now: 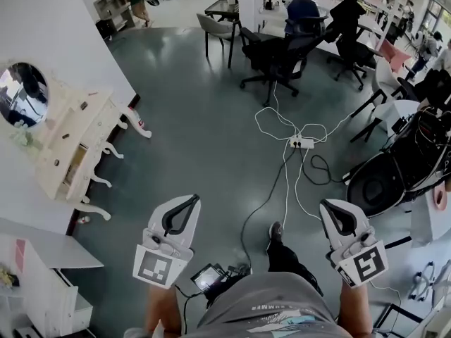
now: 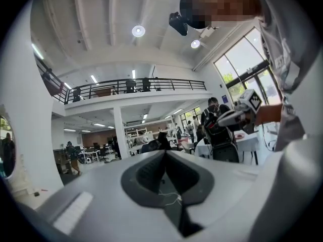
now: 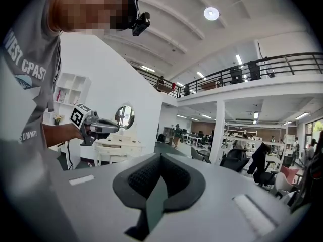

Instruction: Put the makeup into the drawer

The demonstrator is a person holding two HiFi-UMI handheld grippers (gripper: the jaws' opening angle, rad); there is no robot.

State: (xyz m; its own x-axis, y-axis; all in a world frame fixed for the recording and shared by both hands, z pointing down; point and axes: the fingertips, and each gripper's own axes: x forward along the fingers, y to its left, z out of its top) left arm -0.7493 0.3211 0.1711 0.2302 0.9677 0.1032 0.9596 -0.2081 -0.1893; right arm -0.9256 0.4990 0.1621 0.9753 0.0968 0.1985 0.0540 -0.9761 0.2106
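A white dressing table [image 1: 91, 122] with an oval mirror [image 1: 22, 94] stands against the wall at the far left. Small dark items [image 1: 83, 106] lie on its top, too small to identify. One drawer [image 1: 72, 175] looks pulled out. My left gripper [image 1: 189, 201] is held low in front of me, shut and holding nothing, well away from the table. My right gripper [image 1: 328, 207] is level with it on the right, also shut and holding nothing. The right gripper view shows the left gripper [image 3: 93, 126] in front of the dressing table [image 3: 118, 147]. The left gripper view shows the right gripper [image 2: 242, 112].
A power strip [image 1: 301, 142] with trailing white and black cables lies on the floor ahead. Black office chairs [image 1: 278, 51] and desks stand beyond it. A white shelf unit [image 1: 42, 273] is at the lower left, and dark bags and equipment [image 1: 402, 167] are on the right.
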